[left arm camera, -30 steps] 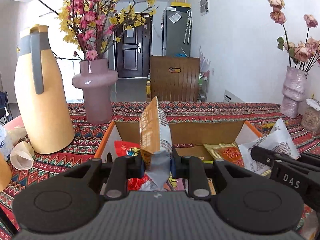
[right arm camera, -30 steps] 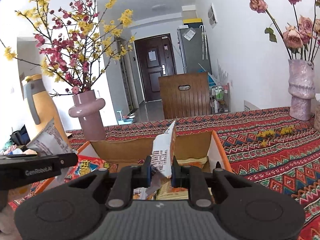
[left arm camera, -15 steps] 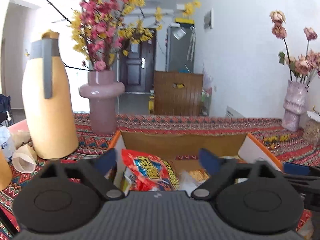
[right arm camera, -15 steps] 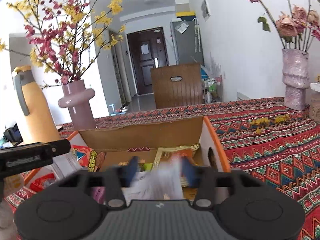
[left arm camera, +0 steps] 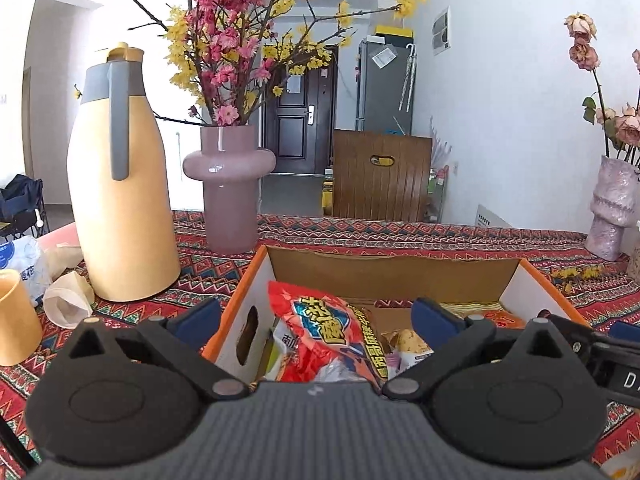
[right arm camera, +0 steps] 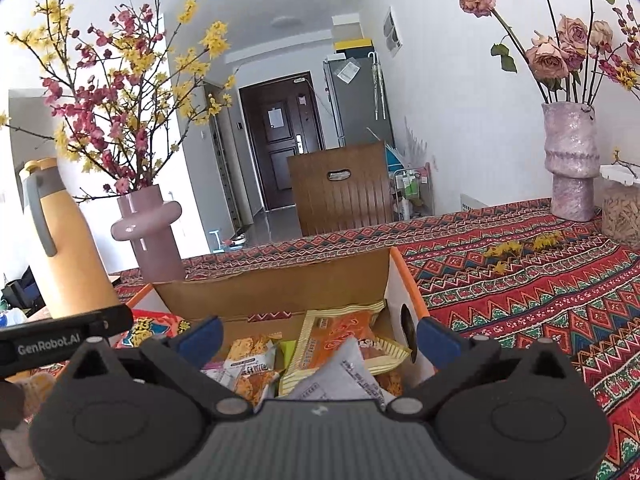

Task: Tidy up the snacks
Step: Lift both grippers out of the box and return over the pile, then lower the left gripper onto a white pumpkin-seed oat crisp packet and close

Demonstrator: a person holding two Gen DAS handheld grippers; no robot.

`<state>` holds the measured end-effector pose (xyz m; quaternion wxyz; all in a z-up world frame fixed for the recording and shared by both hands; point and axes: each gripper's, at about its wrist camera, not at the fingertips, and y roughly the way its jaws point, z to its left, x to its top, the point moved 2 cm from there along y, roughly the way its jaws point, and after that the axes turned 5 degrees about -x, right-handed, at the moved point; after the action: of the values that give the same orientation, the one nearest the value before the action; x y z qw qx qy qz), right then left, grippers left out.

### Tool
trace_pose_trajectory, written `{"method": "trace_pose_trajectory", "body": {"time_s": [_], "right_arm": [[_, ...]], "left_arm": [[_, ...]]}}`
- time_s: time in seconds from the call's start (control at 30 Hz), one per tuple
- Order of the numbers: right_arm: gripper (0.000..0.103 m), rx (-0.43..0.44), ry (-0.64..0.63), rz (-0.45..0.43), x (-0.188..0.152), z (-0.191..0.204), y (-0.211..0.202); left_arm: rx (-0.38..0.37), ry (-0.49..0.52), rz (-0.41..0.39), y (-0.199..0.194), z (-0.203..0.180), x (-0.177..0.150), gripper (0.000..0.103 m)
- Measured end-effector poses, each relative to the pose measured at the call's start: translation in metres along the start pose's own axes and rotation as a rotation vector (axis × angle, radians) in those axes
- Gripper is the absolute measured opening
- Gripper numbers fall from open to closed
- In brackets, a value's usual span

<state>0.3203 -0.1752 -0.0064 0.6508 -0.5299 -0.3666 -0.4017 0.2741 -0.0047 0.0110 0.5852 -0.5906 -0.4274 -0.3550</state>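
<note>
Both the left gripper (left arm camera: 316,314) and the right gripper (right arm camera: 316,338) are spread wide over the cardboard box (left arm camera: 394,268), the right one's jaws widening and nothing pinched. A red snack bag (left arm camera: 326,334) lies at the box's left end, an orange packet (right arm camera: 344,334) and a white packet (right arm camera: 340,378) toward its right wall.

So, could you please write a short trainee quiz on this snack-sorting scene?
1. True or false: the left tool grips the red snack bag.
2. The cardboard box's rim is: A blue, B orange, C green?
3. Fill in: the yellow jug stands beside the pink ____.

Key: 1 false, its fingers stand apart, clear of the bag, as do the right tool's; 2 B; 3 vase.
</note>
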Motion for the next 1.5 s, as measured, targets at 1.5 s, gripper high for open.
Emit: {"method": "trace_pose_trajectory", "body": {"time_s": [1.5], "right_arm": [[0.103,-0.027,0.022,0.173,-0.088,-0.064,-0.119]], "left_arm": [[-0.146,0.072,0.448,-0.071,-0.033,-0.102,0.103]]}}
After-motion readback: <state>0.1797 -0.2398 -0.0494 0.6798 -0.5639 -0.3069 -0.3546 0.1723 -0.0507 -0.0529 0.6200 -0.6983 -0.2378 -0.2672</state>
